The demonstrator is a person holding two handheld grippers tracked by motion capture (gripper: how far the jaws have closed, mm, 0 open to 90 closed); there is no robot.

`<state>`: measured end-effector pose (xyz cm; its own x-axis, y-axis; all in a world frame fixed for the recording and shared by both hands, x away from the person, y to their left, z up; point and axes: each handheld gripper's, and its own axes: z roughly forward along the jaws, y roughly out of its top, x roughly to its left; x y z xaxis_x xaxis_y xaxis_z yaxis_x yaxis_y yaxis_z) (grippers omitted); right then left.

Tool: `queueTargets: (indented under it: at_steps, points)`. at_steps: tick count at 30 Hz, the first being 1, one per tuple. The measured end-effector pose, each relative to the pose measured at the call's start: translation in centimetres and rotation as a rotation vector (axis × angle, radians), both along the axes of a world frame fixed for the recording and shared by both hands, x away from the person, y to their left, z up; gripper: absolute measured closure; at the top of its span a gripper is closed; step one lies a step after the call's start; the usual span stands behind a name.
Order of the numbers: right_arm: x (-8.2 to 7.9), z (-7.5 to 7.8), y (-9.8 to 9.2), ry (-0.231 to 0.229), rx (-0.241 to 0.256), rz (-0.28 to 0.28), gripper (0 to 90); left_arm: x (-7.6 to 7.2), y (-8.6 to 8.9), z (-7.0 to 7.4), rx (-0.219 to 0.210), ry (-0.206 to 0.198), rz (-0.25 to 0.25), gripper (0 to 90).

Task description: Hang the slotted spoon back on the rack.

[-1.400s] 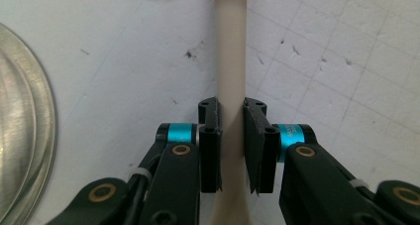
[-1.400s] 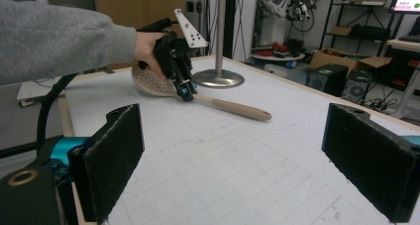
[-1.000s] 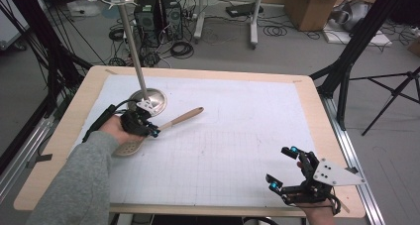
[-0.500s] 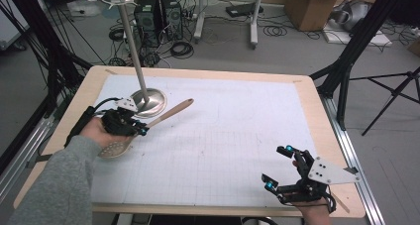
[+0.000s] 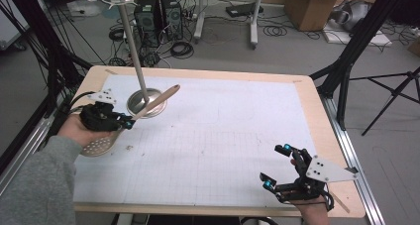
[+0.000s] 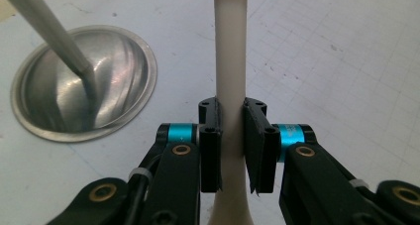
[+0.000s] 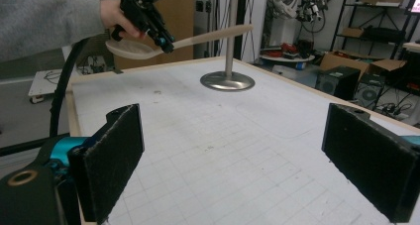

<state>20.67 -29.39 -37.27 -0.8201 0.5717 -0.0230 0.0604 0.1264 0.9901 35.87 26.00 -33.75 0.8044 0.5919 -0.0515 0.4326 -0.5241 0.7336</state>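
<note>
Slotted spoon (image 5: 148, 108): the left tongs (image 5: 130, 121) are clamped on its pale wooden handle, holding it clear of the bench (image 5: 208, 136), perforated bowl low beside the hand, handle slanting up past the stand's pole (image 5: 134, 51). The stand's round metal base (image 6: 81, 93) sits just beside. The right tongs (image 5: 277, 166) gape wide, holding nothing, near the bench's front right corner.

Wooden-edged table (image 5: 307, 93), white grid mat (image 5: 223, 136), metal stand base (image 5: 146, 102)
</note>
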Motion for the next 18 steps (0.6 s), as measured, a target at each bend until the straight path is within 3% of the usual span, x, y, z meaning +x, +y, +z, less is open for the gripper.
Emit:
queueTargets:
  at_steps: [5, 18]
  points:
    - [0.1, 0.0, 0.1, -0.007, -0.004, 0.004, 8.1, -0.7, 1.5, 0.9, -0.022, -0.031, 0.053, 78.2]
    - [0.6, 0.1, 0.6, -0.008, 0.002, 0.015, 8.1, -2.3, 5.0, 2.6, -0.087, -0.078, 0.099, 78.2]
